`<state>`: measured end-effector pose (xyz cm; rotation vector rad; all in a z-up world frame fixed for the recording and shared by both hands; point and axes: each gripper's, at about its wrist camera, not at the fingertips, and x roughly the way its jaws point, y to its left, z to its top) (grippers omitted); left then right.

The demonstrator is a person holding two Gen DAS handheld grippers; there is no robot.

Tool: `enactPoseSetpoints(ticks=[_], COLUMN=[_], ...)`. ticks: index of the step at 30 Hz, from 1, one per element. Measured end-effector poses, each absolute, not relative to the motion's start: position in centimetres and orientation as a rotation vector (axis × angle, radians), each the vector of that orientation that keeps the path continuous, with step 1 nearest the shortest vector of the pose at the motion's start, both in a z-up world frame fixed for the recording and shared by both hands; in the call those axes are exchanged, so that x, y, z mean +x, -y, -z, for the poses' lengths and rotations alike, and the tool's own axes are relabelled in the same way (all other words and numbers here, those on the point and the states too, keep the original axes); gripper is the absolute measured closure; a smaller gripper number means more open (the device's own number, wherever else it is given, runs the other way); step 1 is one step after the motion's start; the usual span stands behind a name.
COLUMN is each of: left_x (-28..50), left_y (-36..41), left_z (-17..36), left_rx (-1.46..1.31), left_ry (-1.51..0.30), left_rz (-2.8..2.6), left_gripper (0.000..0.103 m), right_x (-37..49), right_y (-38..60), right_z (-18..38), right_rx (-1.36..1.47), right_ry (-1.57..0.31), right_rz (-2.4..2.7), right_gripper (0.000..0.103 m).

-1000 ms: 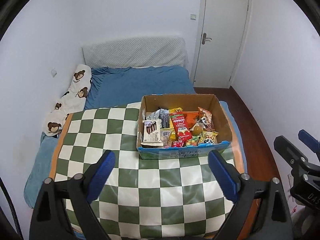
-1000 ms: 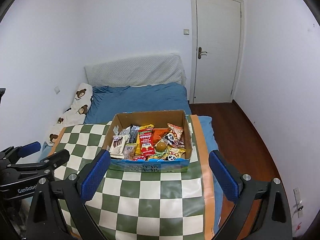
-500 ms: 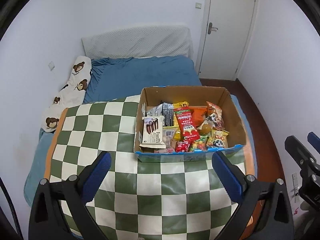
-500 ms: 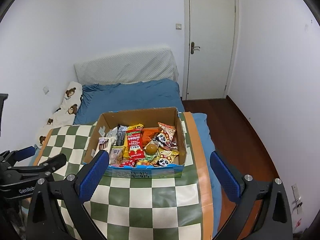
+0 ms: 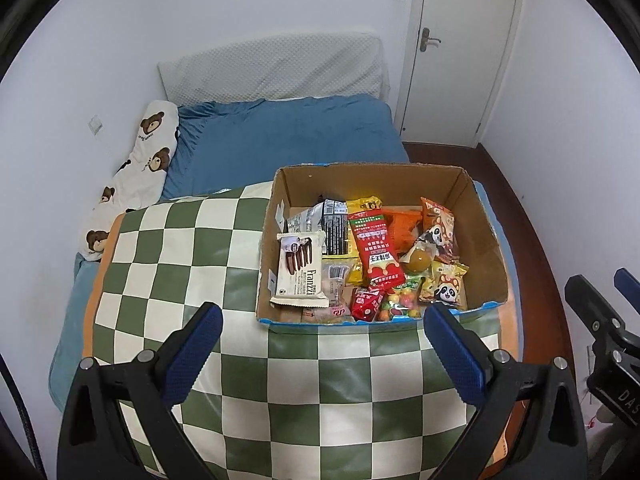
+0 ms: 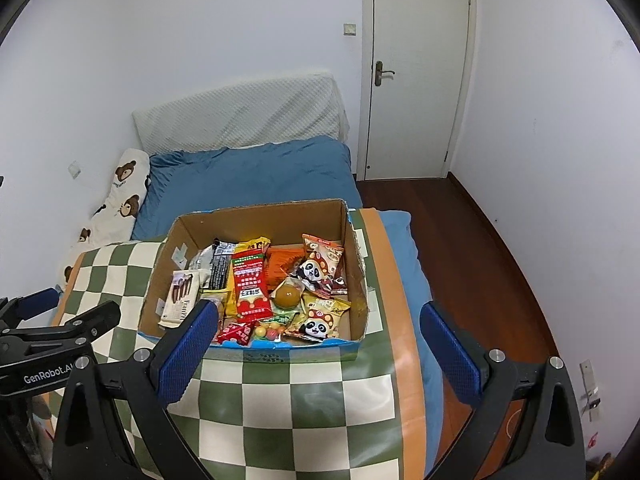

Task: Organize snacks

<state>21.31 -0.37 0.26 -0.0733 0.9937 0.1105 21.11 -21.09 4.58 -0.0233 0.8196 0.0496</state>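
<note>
White walls, a closed white door and a bed with a blue sheet make up the room; a green-and-cream checkered cloth is spread over the near part of the bed. On that cloth an open cardboard box filled with snack packets is set.

Seen from the left wrist view, the box lies ahead of the left tongs, slightly to the right of their midline, and is not touched. The left tongs are spread wide with nothing between them. The right tongs are likewise spread wide and empty, and the box sits ahead between their two blue pads, its near left corner overlapped in the picture by the left pad.

Inside the box, one white Franzzi biscuit packet, one long red packet, two panda-printed packets and one round amber jelly cup can be counted. The packets underneath are partly covered, and their total cannot be told. Print on most wrappers is too small to be read.
</note>
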Motion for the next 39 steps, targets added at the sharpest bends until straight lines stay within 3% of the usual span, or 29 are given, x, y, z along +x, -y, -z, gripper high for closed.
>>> enactPoseSetpoints(ticks=[39], left_x=[22.0], left_y=[0.7], left_z=[0.0], left_rx=[-0.033], left_ry=[-0.987], left_rz=[-0.103], left_gripper=[0.000], right_x=[22.0], right_y=[20.7], right_z=[-3.1], right_rx=[-0.034], right_ry=[-0.852], right_rz=[-0.032], right_gripper=[0.000])
